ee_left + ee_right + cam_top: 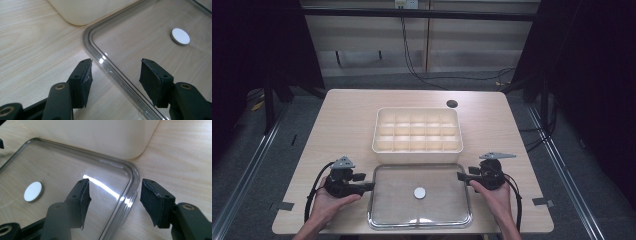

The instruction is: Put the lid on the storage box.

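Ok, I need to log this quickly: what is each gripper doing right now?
Left gripper: open, fingers either side of the clear lid's left rim, holding nothing.
Right gripper: open, fingers either side of the lid's right rim, holding nothing.

Counted on the table (pixel 347 120):
- 1 clear lid (pixel 387 210), with 1 white disc (pixel 420 193) at its middle
- 1 cream box (pixel 417 156), 15 compartments in 3 rows of 5
- 1 dark round spot (pixel 452 104) on the tabletop
- 2 grippers: left (pixel 373 186), right (pixel 458 175)
- 2 hands: left (pixel 328 202), right (pixel 494 196)
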Tool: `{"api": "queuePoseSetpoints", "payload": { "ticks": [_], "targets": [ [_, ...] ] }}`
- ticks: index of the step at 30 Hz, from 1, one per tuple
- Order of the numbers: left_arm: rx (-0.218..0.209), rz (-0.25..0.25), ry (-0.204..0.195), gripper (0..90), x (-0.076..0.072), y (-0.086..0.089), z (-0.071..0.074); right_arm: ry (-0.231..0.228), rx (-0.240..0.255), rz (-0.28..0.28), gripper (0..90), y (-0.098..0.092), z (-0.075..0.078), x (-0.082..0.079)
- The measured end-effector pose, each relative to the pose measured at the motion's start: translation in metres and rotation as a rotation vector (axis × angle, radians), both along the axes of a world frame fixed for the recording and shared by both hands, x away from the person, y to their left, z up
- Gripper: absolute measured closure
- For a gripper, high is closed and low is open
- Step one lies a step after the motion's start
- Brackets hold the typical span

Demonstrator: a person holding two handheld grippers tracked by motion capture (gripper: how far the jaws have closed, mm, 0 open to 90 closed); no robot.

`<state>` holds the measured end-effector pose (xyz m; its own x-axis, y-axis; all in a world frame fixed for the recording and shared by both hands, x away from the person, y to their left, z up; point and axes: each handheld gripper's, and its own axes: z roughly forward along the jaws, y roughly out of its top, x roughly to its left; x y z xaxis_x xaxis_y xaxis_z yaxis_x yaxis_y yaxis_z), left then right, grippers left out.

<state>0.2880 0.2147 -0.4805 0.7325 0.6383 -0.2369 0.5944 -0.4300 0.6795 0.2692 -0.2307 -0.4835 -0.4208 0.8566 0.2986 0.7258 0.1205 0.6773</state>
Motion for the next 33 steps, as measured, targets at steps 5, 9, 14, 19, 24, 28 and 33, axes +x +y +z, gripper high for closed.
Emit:
{"api": "queuePoseSetpoints", "payload": {
  "ticks": [5,9,14,19,24,28,33],
  "targets": [
    [0.010,-0.015,0.008,44.9,0.001,-0.006,-0.004,0.032,-0.022,0.012,42.2,0.002,-0.007,0.001],
    [0.021,-0.019,0.021,47.7,0.004,-0.006,-0.007,0.025,-0.046,-0.003,43.8,0.003,-0.008,0.000],
    [0.035,-0.021,0.023,49.8,0.005,-0.010,-0.011,0.025,-0.059,-0.018,45.0,0.003,-0.011,-0.003],
    [0.033,-0.021,0.026,52.2,0.004,-0.011,-0.013,0.035,-0.061,-0.010,47.0,0.004,-0.012,-0.004],
    [0.033,-0.024,0.032,55.7,0.004,-0.012,-0.013,0.033,-0.058,-0.016,51.6,0.004,-0.013,-0.005],
    [0.046,-0.023,0.018,59.4,0.003,-0.011,-0.013,0.044,-0.007,-0.045,53.0,0.002,-0.015,-0.007],
    [0.042,-0.019,0.010,61.8,0.001,-0.010,-0.014,0.074,0.099,-0.081,52.7,-0.004,-0.018,-0.006]
  ]
}}
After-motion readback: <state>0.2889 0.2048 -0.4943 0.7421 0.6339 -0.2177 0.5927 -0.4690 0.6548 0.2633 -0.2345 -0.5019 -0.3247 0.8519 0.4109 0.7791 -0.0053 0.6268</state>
